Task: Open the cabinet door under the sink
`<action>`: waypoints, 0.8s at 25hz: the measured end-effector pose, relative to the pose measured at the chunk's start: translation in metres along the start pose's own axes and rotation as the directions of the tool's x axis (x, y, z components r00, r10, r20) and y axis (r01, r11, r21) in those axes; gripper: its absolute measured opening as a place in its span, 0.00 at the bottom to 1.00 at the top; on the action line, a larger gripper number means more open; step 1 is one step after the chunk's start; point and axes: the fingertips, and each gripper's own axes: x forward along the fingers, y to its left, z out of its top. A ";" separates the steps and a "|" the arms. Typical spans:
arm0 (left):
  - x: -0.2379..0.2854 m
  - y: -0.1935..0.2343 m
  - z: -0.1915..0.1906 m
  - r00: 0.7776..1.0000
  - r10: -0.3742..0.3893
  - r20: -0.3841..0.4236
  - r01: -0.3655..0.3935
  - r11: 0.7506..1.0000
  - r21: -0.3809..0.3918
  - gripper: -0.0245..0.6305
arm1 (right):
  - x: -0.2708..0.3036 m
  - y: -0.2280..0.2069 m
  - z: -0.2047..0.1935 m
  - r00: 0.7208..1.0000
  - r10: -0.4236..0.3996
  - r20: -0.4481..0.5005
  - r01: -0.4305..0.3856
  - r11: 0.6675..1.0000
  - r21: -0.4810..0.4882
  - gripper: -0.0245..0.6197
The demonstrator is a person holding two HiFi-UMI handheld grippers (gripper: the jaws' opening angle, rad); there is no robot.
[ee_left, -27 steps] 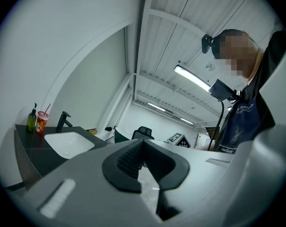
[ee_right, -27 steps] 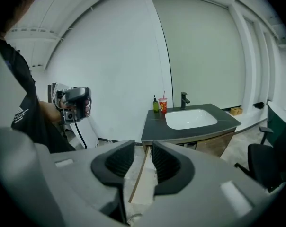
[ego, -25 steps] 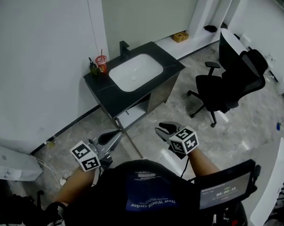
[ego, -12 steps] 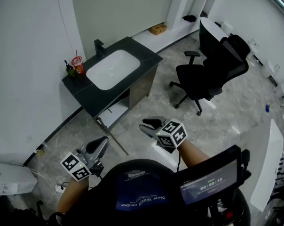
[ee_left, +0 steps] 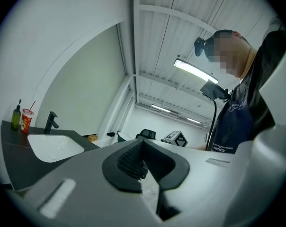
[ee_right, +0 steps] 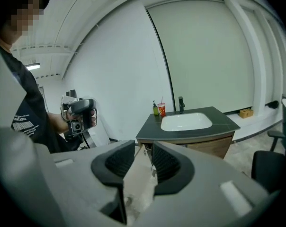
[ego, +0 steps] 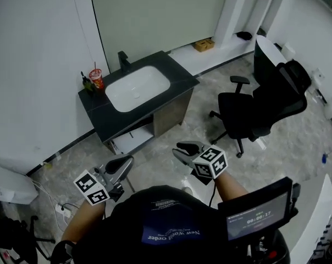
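The sink cabinet stands against the far wall, with a dark counter and a white basin. Its left side stands open, showing a white shelf. The open wooden door shows edge-on through the gap of my right gripper's jaws. My right gripper hovers well short of the cabinet, open with nothing between its pads. My left gripper is held level at the lower left, also away from the cabinet. Its tips meet and hold nothing. The counter also shows in the left gripper view.
A black office chair stands right of the cabinet. On the counter's left end are a red cup, a green bottle and a black tap. A cardboard box lies by the far wall, a power strip at the left.
Both grippers have shifted sideways with the person, and the cabinet now sits further right in the head view than half a second ago. Neither gripper's jaws have changed.
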 end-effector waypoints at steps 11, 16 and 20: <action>0.175 -0.076 -0.022 0.990 0.129 0.053 -0.129 0.992 -0.006 0.04 | -0.097 -0.118 0.003 0.987 0.156 -0.037 -0.160 0.979 -0.124 0.22; 0.193 -0.059 -0.024 0.982 0.178 0.060 -0.176 0.983 -0.045 0.04 | -0.090 -0.133 0.008 0.976 0.215 -0.035 -0.218 0.969 -0.119 0.22; 0.207 -0.029 -0.021 0.982 0.171 0.074 -0.167 0.984 -0.056 0.04 | -0.071 -0.147 0.015 0.976 0.212 -0.057 -0.218 0.968 -0.123 0.22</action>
